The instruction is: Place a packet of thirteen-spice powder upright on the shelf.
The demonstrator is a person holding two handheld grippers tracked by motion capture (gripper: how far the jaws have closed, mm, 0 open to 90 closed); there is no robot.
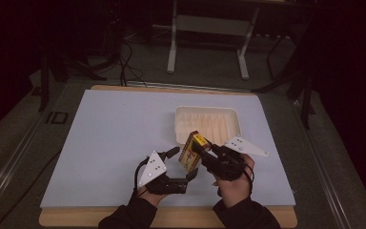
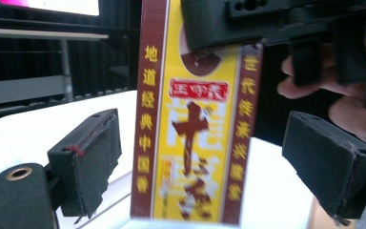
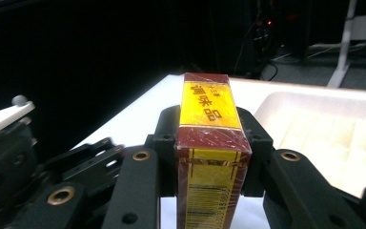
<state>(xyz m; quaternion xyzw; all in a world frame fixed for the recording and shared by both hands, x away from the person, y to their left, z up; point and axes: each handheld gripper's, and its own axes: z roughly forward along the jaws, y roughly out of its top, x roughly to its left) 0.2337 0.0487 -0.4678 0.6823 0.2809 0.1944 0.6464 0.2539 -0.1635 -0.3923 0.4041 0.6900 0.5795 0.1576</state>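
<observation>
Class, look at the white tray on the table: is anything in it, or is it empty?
Empty. The white tray shows only its own ribbed floor; the yellow-and-red box is outside it, gripped by the right gripper.

High view overhead, gripper views close, sharing box [image 1: 190,151]

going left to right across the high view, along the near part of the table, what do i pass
left gripper → yellow and maroon box → right gripper, shut on the box → its grey three-cornered plate. The white tray lies farther back, so I leave it out.
</observation>
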